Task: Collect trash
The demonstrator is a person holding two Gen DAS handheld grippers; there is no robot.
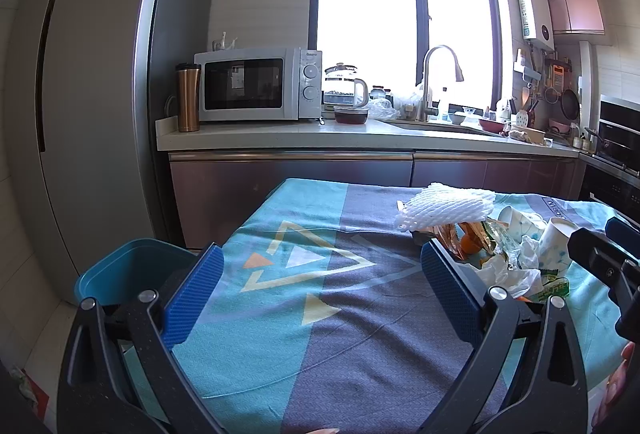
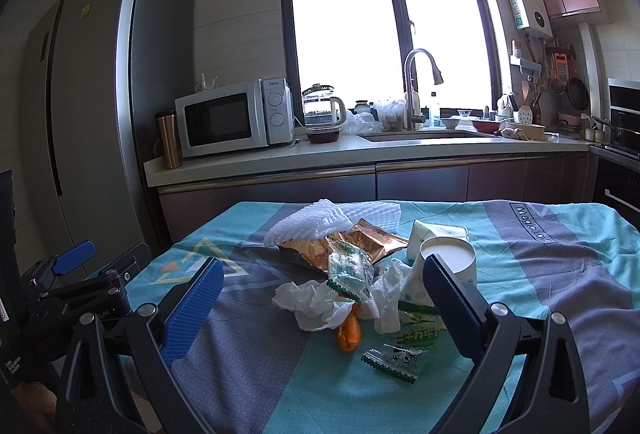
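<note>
Both grippers, left and right, gape wide, holding nothing.

bin | half hidden behind left claw; orange peel | under tissue

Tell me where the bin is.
The blue bin shows only in the left wrist view, low left, beside the table's left edge and in front of the fridge.

trash pile on table | bin probably beside table's left edge
</note>
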